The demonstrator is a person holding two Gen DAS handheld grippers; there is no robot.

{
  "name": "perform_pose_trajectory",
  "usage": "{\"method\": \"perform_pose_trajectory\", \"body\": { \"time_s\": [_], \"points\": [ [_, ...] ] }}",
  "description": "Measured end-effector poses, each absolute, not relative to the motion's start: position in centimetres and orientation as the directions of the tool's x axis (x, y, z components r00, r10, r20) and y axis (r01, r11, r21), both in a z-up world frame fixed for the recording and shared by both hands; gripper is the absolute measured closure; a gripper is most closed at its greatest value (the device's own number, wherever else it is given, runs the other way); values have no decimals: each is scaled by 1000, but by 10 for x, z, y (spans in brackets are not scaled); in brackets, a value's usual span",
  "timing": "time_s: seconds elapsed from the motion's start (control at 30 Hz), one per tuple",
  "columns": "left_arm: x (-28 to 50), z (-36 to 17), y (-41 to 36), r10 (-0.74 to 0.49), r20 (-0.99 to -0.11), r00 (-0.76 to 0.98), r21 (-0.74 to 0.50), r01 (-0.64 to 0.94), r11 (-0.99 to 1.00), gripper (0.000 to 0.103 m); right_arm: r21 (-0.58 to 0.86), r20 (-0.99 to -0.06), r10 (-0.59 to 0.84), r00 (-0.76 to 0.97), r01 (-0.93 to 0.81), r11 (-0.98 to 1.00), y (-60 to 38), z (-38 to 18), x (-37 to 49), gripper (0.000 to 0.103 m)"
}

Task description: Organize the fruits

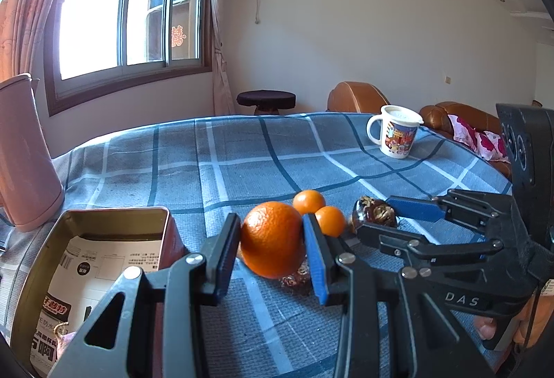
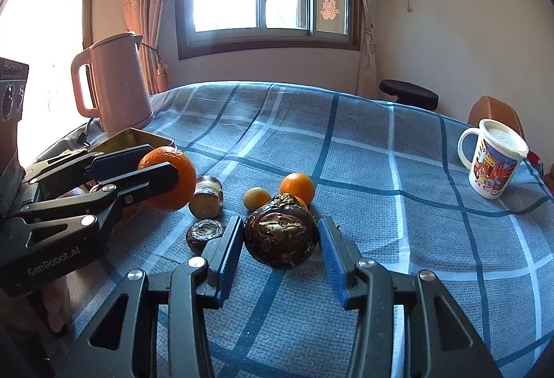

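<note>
our left tool point(image 1: 271, 241) grips the big orange point(image 1: 271, 239). our right tool point(image 2: 281, 239) clamps a dark brown fruit point(image 2: 281, 234) above the worktop point(image 2: 381, 205).

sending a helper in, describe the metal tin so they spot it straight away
On the blue checked tablecloth, look beside the tall pink plastic kettle. The open rectangular gold metal tin sits at its foot, the only box there, with printed paper inside.

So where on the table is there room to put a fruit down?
Bare cloth lies between the fruit cluster and the mug, and behind the fruit toward the window. The tin holds mostly paper. It's crowded around the small oranges and brown fruits.
</note>
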State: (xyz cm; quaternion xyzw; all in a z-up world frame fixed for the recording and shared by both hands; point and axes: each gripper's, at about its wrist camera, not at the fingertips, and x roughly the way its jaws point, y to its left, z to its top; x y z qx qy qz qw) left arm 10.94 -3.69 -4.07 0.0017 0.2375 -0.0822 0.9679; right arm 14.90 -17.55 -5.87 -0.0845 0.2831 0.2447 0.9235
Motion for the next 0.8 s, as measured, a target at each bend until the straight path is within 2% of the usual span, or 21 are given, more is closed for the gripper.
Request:
{"method": "perform_pose_trajectory", "body": {
  "time_s": [0.8],
  "points": [
    [98,-36,-35,-149,-402,904,-25,152,988,64,-17,-461,452,764,-517,856,-184,-48,131,56]
  ]
}}
